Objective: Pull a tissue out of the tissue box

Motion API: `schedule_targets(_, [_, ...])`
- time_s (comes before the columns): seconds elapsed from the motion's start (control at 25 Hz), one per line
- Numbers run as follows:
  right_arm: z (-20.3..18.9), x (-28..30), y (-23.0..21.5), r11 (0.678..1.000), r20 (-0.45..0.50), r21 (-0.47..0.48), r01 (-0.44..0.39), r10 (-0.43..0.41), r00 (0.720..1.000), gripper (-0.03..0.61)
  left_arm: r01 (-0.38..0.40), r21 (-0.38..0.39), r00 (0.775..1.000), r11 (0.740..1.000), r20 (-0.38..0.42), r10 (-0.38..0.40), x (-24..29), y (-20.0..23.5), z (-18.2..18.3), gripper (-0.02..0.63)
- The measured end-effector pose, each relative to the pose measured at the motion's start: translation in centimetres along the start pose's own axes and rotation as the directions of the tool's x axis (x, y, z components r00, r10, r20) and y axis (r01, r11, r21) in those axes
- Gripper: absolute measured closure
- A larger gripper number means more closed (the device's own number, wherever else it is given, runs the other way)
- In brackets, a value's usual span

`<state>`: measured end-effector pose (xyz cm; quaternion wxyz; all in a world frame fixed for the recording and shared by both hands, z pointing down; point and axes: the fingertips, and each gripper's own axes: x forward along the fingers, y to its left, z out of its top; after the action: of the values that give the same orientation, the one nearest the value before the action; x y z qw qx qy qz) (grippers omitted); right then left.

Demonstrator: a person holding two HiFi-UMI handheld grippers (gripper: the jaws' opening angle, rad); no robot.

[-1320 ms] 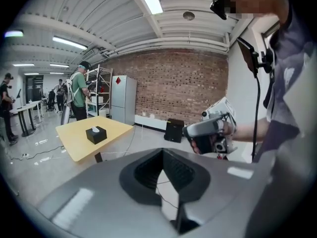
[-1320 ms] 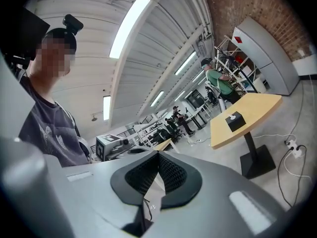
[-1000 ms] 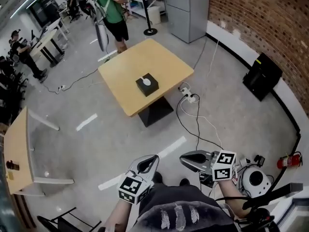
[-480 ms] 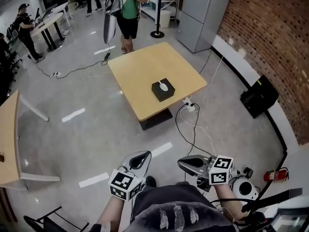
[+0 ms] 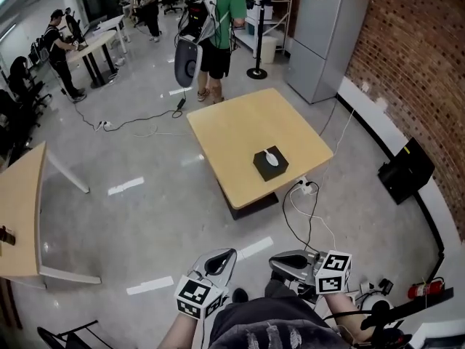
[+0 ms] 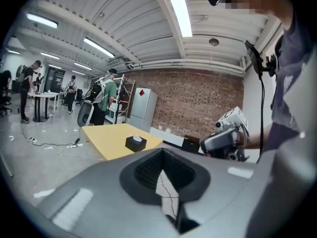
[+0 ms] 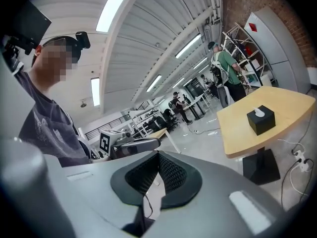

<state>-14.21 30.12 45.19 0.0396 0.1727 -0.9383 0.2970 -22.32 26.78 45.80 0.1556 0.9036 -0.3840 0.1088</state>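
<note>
- A square counter [image 5: 240, 126] with a pale yellow wooden top stands on a dark central pedestal.
- A black, cube-shaped tissue box [image 5: 270, 164] sits on the counter toward its near right corner in the head view, with a white tissue [image 5: 272, 157] poking from its top.
- The glossy grey floor [image 5: 109, 224] carries the counter. A white power strip [image 5: 306, 187] and black cables [image 5: 294, 220] lie just beside the pedestal.
</note>
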Motion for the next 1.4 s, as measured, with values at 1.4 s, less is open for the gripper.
schedule_targets(1.4, [6.4, -10.1, -23.4, 0.942, 0.160, 0.260, -0.212, 0.175, 0.972, 0.580, -0.197, 0.156, 0.952, 0.968, -0.204, 0.227, 20.3, -2.6, 6.1, 0.612])
